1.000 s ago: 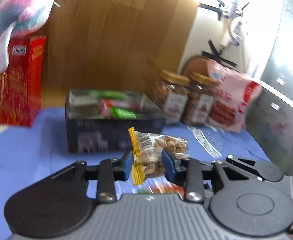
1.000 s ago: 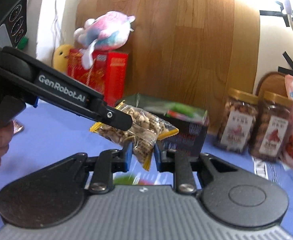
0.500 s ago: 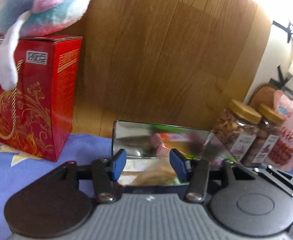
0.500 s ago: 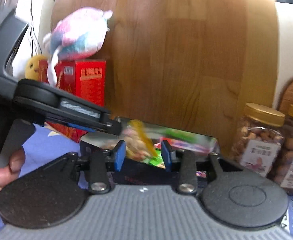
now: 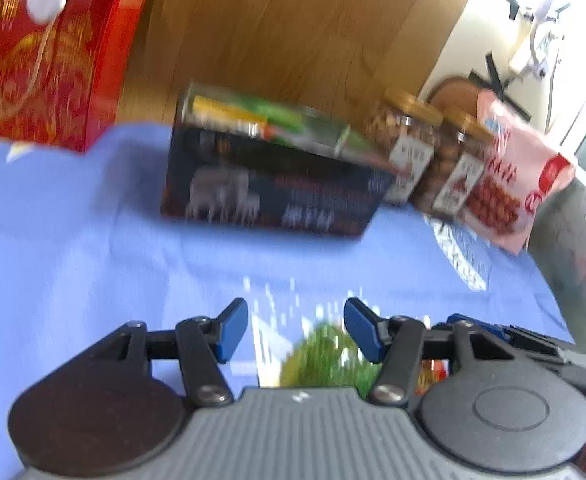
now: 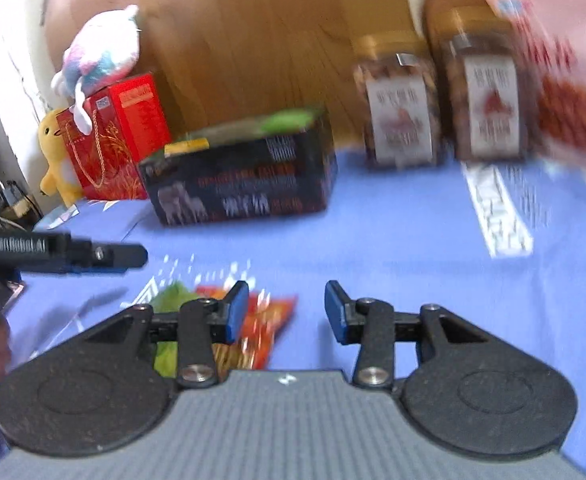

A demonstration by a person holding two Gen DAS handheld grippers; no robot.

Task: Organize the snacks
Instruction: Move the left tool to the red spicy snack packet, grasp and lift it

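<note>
My left gripper [image 5: 297, 328] hangs low over the blue cloth, its jaws opening and nothing pressed between the pads. A blurred green snack packet [image 5: 329, 356] lies on the cloth just under them. In the right wrist view my right gripper [image 6: 287, 312] is open and empty. An orange-red packet [image 6: 269, 320] lies under its left finger, beside the green packet [image 6: 173, 300]. The left gripper [image 6: 133, 256] reaches in from the left. The open black box [image 5: 269, 184] [image 6: 245, 184] with snacks inside stands further back.
Two nut jars [image 6: 401, 120] [image 6: 489, 112] and a pink bag [image 6: 553, 60] stand at the back right. A red gift box [image 6: 121, 132] with a plush toy [image 6: 101, 52] on top and a yellow plush [image 6: 55, 148] stand at the back left. A wooden panel closes off the back.
Both grippers held clear nut packets a second ago, let them go over the black box, then drew back and down towards the packets on the near cloth.
</note>
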